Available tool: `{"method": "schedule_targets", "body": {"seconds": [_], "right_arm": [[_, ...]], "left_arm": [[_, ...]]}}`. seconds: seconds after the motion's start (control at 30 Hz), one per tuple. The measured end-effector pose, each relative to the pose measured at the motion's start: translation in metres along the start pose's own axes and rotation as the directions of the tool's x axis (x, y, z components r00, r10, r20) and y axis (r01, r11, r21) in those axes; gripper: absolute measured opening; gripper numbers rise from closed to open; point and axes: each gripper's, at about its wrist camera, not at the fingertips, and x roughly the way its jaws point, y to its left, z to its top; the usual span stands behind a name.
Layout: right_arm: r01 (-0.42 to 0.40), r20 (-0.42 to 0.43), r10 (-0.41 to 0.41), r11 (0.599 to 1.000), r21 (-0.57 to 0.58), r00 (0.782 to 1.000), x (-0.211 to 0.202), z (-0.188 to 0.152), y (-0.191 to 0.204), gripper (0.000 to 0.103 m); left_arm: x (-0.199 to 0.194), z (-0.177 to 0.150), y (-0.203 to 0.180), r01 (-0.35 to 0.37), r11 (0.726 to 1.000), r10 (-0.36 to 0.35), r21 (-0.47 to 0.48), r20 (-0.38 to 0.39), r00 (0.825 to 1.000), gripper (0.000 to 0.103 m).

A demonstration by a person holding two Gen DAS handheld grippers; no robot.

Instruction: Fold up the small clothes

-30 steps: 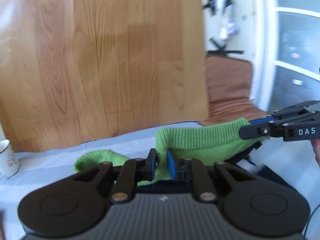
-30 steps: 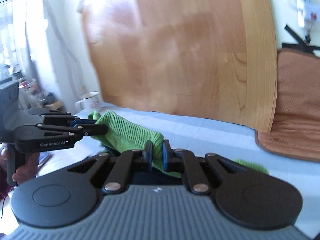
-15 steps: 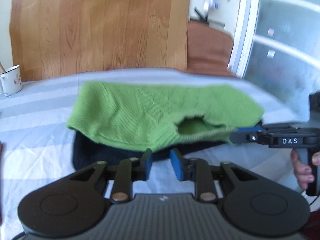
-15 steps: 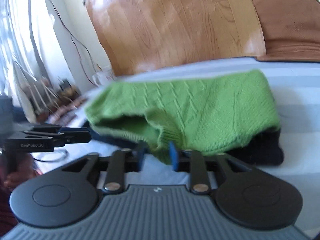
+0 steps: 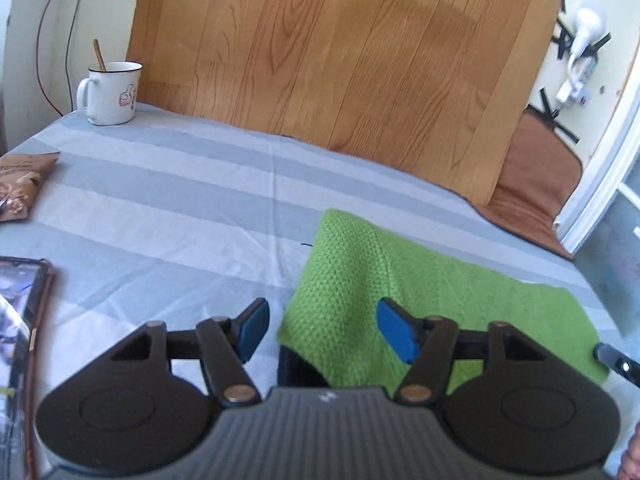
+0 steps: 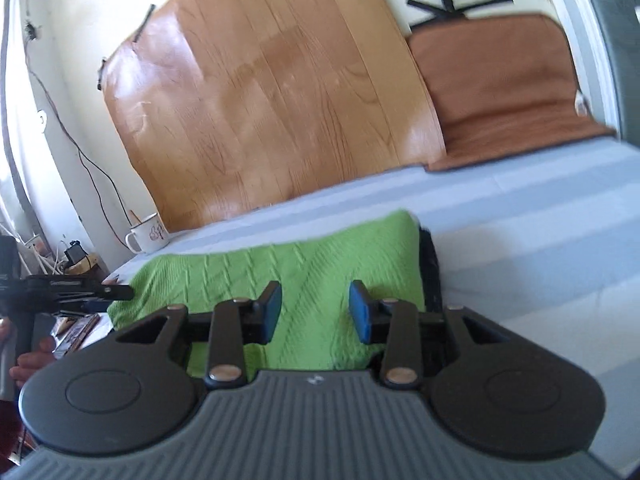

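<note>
Beneath both parted grippers, left [image 5: 323, 330] just widened and right [image 6: 315, 312], lies the released green sweater [image 6: 320, 264]; a spoon stands in the mug [image 5: 111, 94].

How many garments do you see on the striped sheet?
2. A green knitted sweater lies folded on the sheet. A dark garment lies under it, showing only at the sweater's edge. More could be hidden beneath.
</note>
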Motion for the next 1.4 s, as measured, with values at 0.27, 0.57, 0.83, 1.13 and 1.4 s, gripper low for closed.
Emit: {"method": "schedule_targets", "body": {"seconds": [0.27, 0.57, 0.83, 1.13, 1.4], "right_arm": [[0.067, -0.036, -0.064, 0.993, 0.099, 0.997, 0.022, -0.003, -0.035, 0.015], [-0.096, -0.010, 0.097, 0.995, 0.007, 0.995, 0.021, 0.002, 0.003, 0.025], [-0.215, -0.233, 0.177, 0.965, -0.149, 0.956, 0.082, -0.017, 0.061, 0.023], [-0.282, -0.091, 0.288, 0.957, 0.073, 0.953, 0.015, -0.009, 0.001, 0.046], [-0.037, 0.063, 0.010, 0.899, 0.436, 0.998, -0.037, -0.015, -0.083, 0.070]], "left_arm": [[0.002, -0.017, -0.011, -0.124, 0.991, 0.125, 0.039, -0.027, 0.992, 0.010], [-0.048, -0.009, -0.024, -0.015, 1.000, 0.015, -0.001, 0.088, 0.996, 0.037], [0.013, 0.008, -0.085, -0.009, 0.991, 0.003, 0.137, 0.041, 0.999, 0.037], [0.032, 0.004, -0.088, -0.024, 0.995, 0.028, 0.095, -0.041, 0.999, 0.052], [0.032, -0.003, -0.123, 0.222, 0.970, -0.214, 0.098, -0.085, 0.973, 0.047]]}}
